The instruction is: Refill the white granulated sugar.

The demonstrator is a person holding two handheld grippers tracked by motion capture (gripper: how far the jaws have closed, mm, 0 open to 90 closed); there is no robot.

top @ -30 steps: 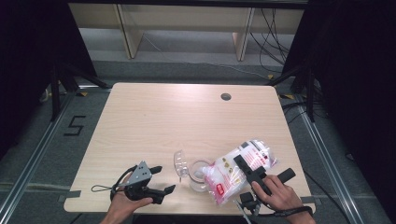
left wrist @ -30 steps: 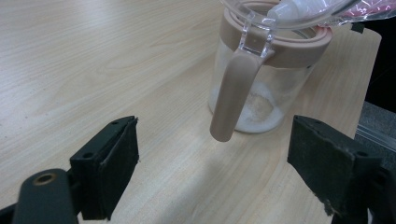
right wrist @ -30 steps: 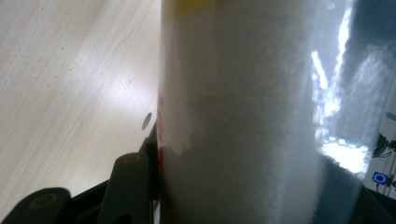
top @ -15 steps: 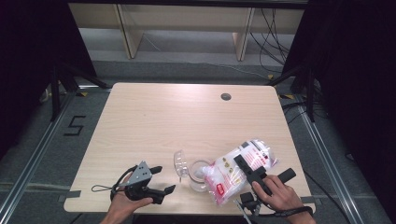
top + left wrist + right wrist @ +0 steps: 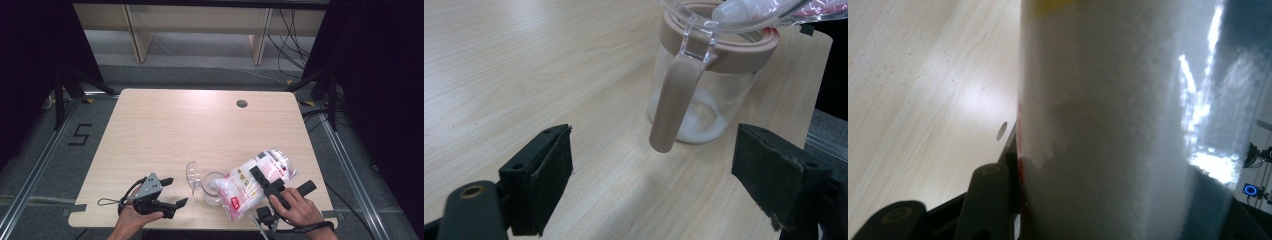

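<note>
On the wooden table (image 5: 200, 130), the right tool (image 5: 265, 182) clamps the bag (image 5: 250, 185) over the jar (image 5: 214, 187); the left tool (image 5: 172, 192) gapes wide, empty.

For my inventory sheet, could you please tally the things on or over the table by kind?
Glass jar with open flip lid: 1
Plastic bag of white granules: 1
Handheld grippers: 2, left gripper and right gripper
Total: 4
</note>
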